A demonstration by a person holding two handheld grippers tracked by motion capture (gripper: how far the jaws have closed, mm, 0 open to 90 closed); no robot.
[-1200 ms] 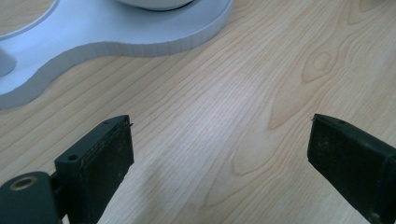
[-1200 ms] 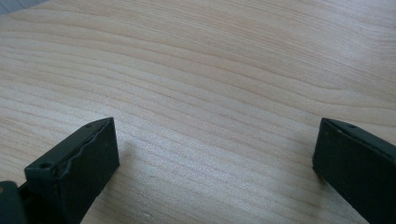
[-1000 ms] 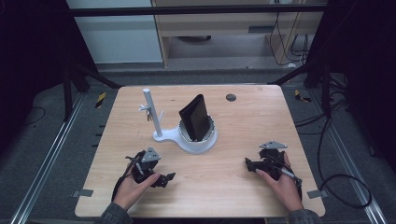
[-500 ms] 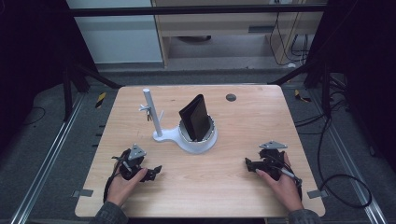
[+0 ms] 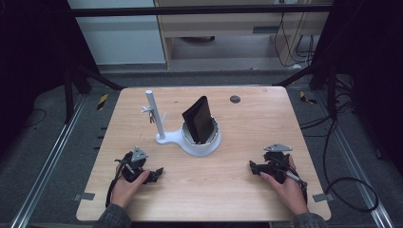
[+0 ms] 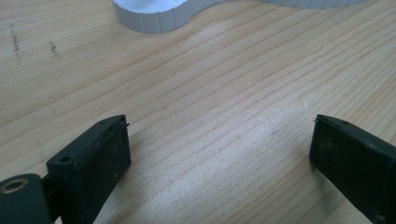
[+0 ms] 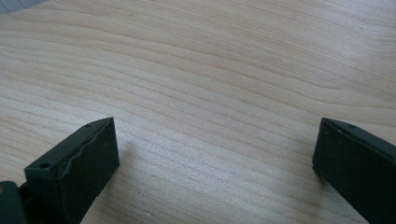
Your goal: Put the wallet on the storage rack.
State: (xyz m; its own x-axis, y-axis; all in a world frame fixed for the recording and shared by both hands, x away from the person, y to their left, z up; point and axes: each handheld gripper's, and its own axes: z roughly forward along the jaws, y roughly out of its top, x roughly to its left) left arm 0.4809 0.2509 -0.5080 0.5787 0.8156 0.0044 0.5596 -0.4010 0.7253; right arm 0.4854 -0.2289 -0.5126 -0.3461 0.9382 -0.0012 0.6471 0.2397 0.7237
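A white stand [image 5: 183, 138] sits mid-table, with an upright post [image 5: 151, 111] and a round holder [image 5: 214, 140]. In the holder a flat black wallet-like object [image 5: 198, 121] stands upright. My left gripper [image 5: 157, 173] rests on the wood at the front left, a hand around it. Its jaws are open with bare wood between them [image 6: 219, 140], and the stand's white base [image 6: 159, 18] lies just ahead. My right gripper [image 5: 252, 166] rests at the front right, held by the other hand. It is open over bare wood [image 7: 215, 140].
A small dark disc [image 5: 235, 99] lies near the table's far edge. The wooden table [image 5: 266, 123] stands on a dark floor with metal rails at both sides. Cables trail on the floor at the right [image 5: 351, 185].
The left hand and its gripper have drawn a little to the left, away from the stand. The right gripper has stayed in place.
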